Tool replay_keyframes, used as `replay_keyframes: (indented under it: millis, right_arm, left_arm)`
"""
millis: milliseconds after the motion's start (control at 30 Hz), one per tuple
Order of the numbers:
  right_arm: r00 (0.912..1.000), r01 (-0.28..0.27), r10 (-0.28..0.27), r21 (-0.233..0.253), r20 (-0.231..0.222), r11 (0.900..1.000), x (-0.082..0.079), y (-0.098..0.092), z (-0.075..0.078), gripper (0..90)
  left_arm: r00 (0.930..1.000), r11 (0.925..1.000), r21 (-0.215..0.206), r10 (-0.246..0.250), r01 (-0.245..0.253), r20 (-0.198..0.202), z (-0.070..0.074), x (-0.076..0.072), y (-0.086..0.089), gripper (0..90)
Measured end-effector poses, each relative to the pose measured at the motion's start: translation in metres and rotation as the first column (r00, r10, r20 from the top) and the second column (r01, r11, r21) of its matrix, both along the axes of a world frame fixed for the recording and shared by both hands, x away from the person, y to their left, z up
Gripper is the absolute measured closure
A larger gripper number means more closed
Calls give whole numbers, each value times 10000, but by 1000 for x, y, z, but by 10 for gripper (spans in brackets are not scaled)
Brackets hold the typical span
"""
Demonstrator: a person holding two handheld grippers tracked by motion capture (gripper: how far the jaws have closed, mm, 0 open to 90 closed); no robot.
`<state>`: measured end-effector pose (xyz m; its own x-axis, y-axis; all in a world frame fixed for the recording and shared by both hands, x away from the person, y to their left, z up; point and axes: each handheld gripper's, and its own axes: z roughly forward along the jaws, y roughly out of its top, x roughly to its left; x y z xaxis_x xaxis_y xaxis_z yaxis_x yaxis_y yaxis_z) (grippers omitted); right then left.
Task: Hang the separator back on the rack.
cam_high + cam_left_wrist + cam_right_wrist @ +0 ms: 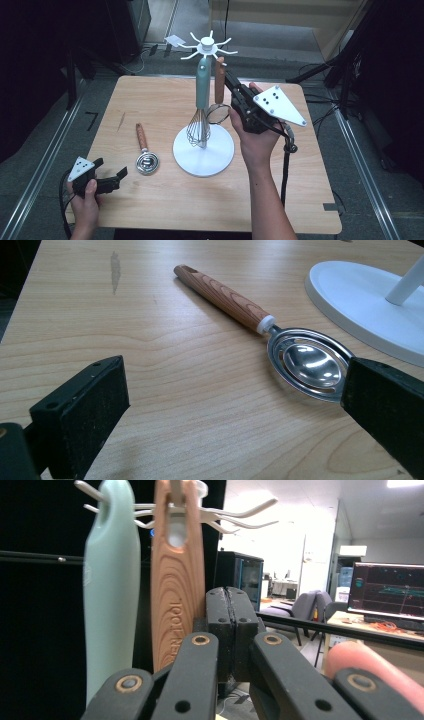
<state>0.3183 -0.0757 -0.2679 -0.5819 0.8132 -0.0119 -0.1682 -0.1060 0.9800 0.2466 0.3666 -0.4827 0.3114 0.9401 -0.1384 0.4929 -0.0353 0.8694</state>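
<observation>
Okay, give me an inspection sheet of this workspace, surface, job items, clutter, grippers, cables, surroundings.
Surface: wooden table, a dark mark near its left side.
Job's things: white hook stand; teal-handled whisk and wooden-handled utensil hang from it; wooden-handled egg separator lies flat left of the stand's base.
Clutter: nothing seen.
Grippers: left gripper open, low near the table's front left corner, pointed at the separator; right gripper shut, empty, beside the hanging wooden handle.
Cables: one trails from each gripper.
Surroundings: dark stands, floor cables; desks, chairs, a lit monitor.
</observation>
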Motion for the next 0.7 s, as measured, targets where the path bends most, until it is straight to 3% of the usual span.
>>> replay_keyframes:
  millis: [700]
  right_arm:
    - [9978,-632,633,-58,219,9980,-17,11,6,900]
  left_arm:
    - [10000,10000,46,-35,35,-12,0,0,0,0]
